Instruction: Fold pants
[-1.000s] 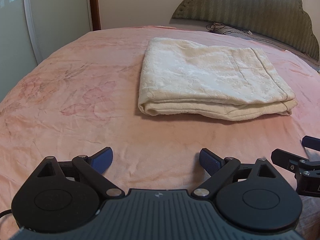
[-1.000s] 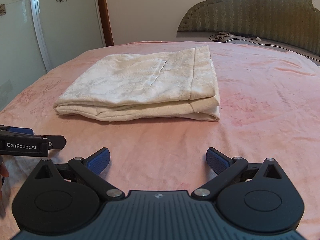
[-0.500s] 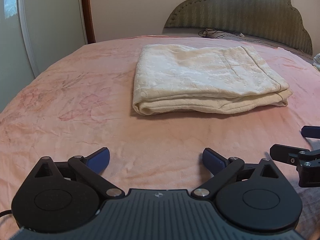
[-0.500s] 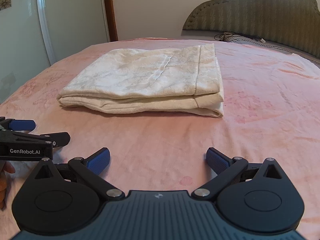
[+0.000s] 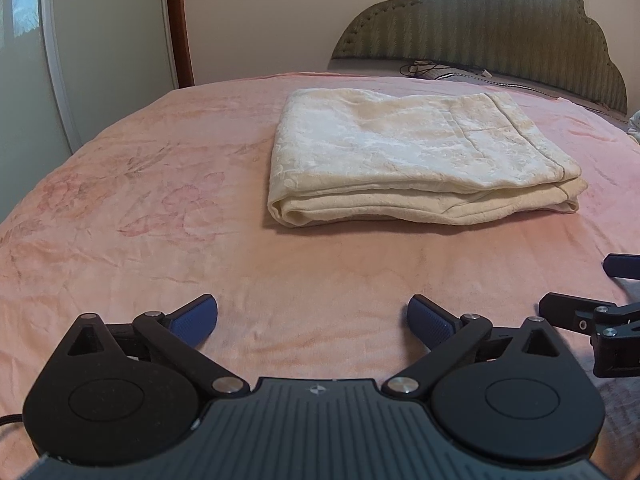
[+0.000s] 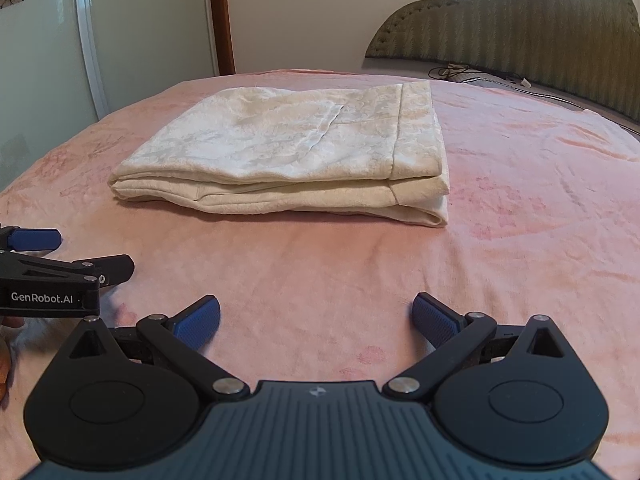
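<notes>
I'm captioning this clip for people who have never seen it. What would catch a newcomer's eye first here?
First, the cream pants, folded into a neat rectangular stack, lying alone in the middle of the pink bedspread. Next, the left gripper and right gripper in the foreground, both open with nothing between their blue pads, short of the pants. Behind the bed rises a scalloped olive headboard.

Folded pants (image 5: 420, 156) on bed (image 5: 160, 216), headboard (image 5: 500, 36) behind, both grippers before pants

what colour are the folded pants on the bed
Cream folded fabric pants with a faint tone-on-tone floral texture, clearest in the right wrist view.
</notes>
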A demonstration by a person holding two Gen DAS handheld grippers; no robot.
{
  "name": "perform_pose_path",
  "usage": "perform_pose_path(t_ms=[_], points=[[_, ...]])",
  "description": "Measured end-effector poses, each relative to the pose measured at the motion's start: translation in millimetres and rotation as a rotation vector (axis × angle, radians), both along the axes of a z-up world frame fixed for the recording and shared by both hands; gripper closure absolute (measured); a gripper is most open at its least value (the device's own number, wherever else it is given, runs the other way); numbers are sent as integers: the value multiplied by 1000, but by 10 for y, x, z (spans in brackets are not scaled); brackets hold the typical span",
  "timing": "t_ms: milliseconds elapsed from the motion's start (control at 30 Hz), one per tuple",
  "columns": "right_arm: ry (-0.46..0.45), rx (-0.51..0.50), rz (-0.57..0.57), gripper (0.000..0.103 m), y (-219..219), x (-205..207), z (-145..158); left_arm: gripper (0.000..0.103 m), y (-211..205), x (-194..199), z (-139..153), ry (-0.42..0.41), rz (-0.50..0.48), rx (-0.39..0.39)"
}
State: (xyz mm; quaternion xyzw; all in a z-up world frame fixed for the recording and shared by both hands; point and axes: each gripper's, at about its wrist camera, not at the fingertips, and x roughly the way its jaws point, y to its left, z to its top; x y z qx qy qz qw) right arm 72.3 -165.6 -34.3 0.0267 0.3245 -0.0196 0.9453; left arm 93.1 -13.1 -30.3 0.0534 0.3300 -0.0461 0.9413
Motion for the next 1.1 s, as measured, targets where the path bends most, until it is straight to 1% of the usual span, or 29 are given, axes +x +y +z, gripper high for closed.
perform_pose_path(t_ms=[167, 267, 367, 1100], points=[[-10, -14, -14, 0, -21, -14, 28, 0, 23, -5, -5, 6, 1, -18], [6, -7, -11, 0, -50, 12, -6, 0, 25, -3, -6, 6, 1, -17], [12, -36, -5, 0, -16, 16, -10, 0, 23, -6, -6, 6, 1, -19], [9, -29, -7, 0, -7, 6, -9, 0, 21, -13, -16, 7, 2, -22]])
